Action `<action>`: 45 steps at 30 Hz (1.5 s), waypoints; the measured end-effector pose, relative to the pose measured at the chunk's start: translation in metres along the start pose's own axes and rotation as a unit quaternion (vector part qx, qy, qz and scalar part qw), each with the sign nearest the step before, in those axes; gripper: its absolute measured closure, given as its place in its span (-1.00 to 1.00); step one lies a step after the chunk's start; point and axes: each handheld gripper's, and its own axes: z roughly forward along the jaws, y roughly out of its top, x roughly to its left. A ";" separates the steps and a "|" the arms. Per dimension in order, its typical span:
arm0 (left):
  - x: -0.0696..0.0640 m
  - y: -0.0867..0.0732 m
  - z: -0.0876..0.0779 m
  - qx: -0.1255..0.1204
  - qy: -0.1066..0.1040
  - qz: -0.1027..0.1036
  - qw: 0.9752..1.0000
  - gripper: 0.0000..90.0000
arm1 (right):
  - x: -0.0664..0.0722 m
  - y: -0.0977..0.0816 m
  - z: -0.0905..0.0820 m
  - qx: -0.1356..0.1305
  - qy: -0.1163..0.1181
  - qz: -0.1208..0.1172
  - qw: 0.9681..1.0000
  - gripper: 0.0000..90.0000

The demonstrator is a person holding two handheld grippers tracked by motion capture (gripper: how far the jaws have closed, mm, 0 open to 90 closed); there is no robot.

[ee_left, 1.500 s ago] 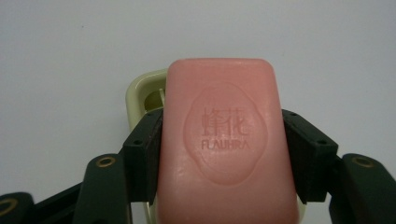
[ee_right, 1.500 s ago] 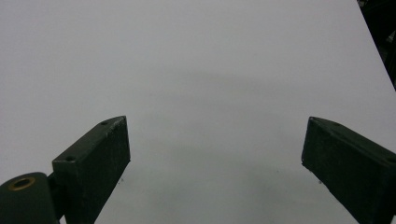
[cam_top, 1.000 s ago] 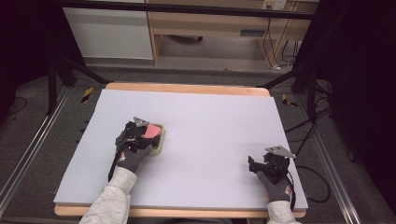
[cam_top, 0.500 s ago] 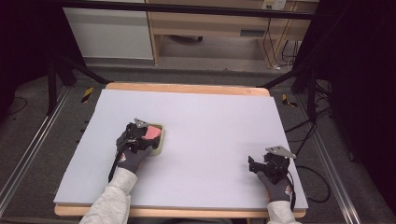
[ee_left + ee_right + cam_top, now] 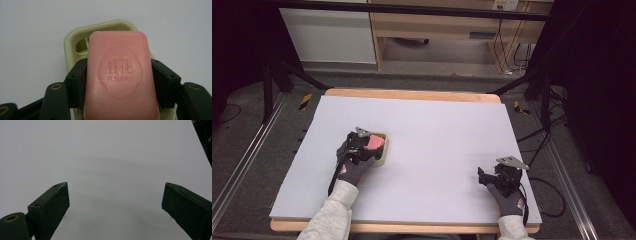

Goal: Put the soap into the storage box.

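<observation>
My left tongs (image 5: 120, 72) are clamped on a pink bar of soap (image 5: 121, 75), one black jaw pressed to each long side of it. In the left gripper view the bar fills the middle of the frame, and its lower end is cut off by the bottom edge. An oval stamp on its top face carries two characters and a line of raised letters that seems to read FLAUHRA, though the letters are soft. Under the bar is a pale green soap dish (image 5: 75, 42); I see its rim at the upper left and top, with a slotted floor showing in one corner. The soap hides the rest of the dish, so I cannot tell whether the bar rests on it or hangs just above it.

In the high view my left tongs (image 5: 364, 142) sit left of centre on the table (image 5: 442, 130), with the soap (image 5: 375, 142) a small pink patch and the dish (image 5: 383, 156) peeking out past my gloved left hand (image 5: 354, 167). The hand covers most of the tool.

My right tongs (image 5: 115, 202) stand wide apart with nothing between them, above bare pale table surface (image 5: 107, 152). In the high view they (image 5: 484, 176) are at the lower right of the table, with my right hand (image 5: 507, 197) partly cut off by the bottom of the frame.
</observation>
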 end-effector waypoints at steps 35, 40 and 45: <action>0.014 -0.029 -0.058 -0.042 -0.042 0.027 0.998 -0.32 | -0.005 -0.001 -0.004 -0.002 -0.008 0.001 1.000 -0.85; 0.020 -0.048 -0.062 -0.037 -0.035 0.025 0.998 -0.33 | -0.004 -0.002 -0.005 0.003 -0.011 -0.006 1.000 -0.86; 0.031 -0.061 -0.069 -0.036 -0.028 0.021 0.999 -0.37 | -0.004 -0.003 -0.004 0.006 -0.009 -0.012 1.000 -0.87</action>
